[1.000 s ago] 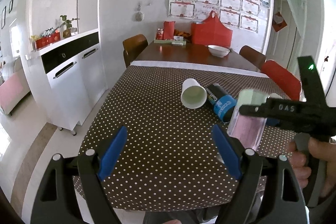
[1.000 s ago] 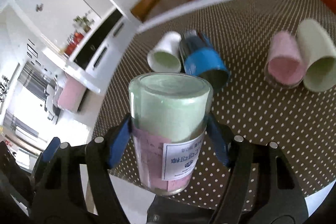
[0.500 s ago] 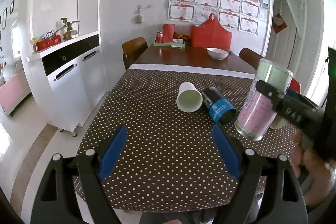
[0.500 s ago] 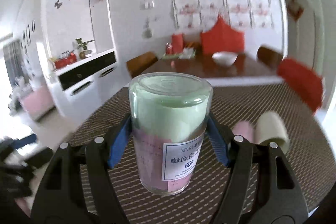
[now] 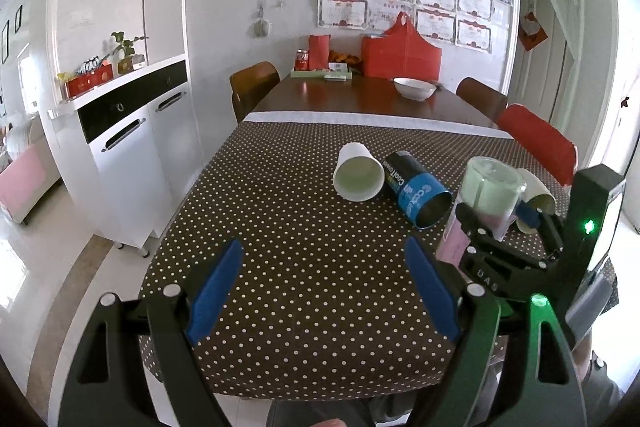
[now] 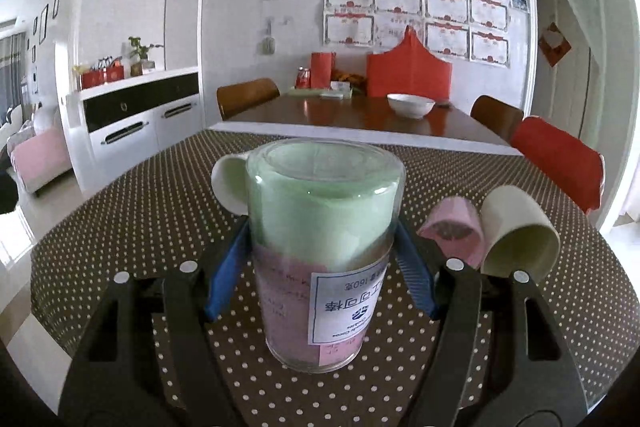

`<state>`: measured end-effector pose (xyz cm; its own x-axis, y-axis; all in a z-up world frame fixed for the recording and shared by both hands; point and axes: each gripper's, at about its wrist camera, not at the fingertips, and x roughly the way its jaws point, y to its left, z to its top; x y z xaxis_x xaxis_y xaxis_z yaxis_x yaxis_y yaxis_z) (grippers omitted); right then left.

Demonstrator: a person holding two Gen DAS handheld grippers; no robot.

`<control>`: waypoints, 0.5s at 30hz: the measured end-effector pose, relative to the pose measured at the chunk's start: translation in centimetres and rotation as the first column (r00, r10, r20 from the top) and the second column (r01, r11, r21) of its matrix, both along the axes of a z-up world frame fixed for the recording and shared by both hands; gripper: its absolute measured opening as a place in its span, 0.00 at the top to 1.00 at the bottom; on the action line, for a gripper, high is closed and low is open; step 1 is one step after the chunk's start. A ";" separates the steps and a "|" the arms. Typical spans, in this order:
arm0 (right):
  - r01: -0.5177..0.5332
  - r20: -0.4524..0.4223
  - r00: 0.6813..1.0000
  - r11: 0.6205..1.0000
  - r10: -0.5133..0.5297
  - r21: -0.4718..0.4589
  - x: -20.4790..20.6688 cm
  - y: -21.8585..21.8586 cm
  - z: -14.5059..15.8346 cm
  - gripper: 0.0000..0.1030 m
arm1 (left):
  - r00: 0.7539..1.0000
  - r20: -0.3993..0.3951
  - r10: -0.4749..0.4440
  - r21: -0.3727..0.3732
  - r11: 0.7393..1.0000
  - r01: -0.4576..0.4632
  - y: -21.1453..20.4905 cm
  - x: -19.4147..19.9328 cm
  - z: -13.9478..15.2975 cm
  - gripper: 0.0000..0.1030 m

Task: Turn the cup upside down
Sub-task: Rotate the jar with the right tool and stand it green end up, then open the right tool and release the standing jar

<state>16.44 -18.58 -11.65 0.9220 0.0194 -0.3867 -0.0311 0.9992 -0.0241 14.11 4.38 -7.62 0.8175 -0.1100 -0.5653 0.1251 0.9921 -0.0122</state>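
Observation:
My right gripper [image 6: 320, 267] is shut on a clear glass cup [image 6: 320, 251] with green and pink paper inside. The cup stands upside down, its label inverted, its rim at or just above the dotted tablecloth [image 6: 120, 227]; contact is hard to tell. In the left wrist view the same cup [image 5: 486, 199] sits at the right, held by the right gripper [image 5: 500, 227]. My left gripper [image 5: 324, 287] is open and empty over the near edge of the table.
Several cups lie on their sides: a white one [image 5: 358, 173], a blue and black one [image 5: 416, 191], a pink one [image 6: 452, 231] and a cream one [image 6: 518, 235]. A white bowl [image 5: 414, 89] sits on the far wooden table. A white cabinet [image 5: 124, 131] stands left.
The right gripper turned the glass cup from tilted to upside down and lowered it to the tablecloth. The left gripper stayed open and still.

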 end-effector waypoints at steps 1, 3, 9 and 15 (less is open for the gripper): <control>-0.002 -0.001 1.000 1.000 0.002 -0.006 -0.1 0.1 -0.1 0.33 | 1.000 -0.001 0.000 -0.002 1.000 0.000 0.0 0.0 0.0 0.20; -0.011 -0.009 1.000 1.000 0.011 -0.014 -0.3 0.4 -0.1 0.32 | 1.000 -0.002 -0.001 -0.003 1.000 0.001 0.0 0.0 0.0 0.20; -0.015 -0.013 1.000 1.000 0.015 -0.006 -1.0 0.3 0.0 0.16 | 1.000 0.001 -0.009 0.001 1.000 0.009 -0.2 -0.3 0.1 0.20; -0.025 -0.015 1.000 1.000 0.025 -0.014 -1.4 0.5 0.9 0.06 | 1.000 0.012 -0.009 -0.001 1.000 0.009 -0.2 -0.6 0.6 0.20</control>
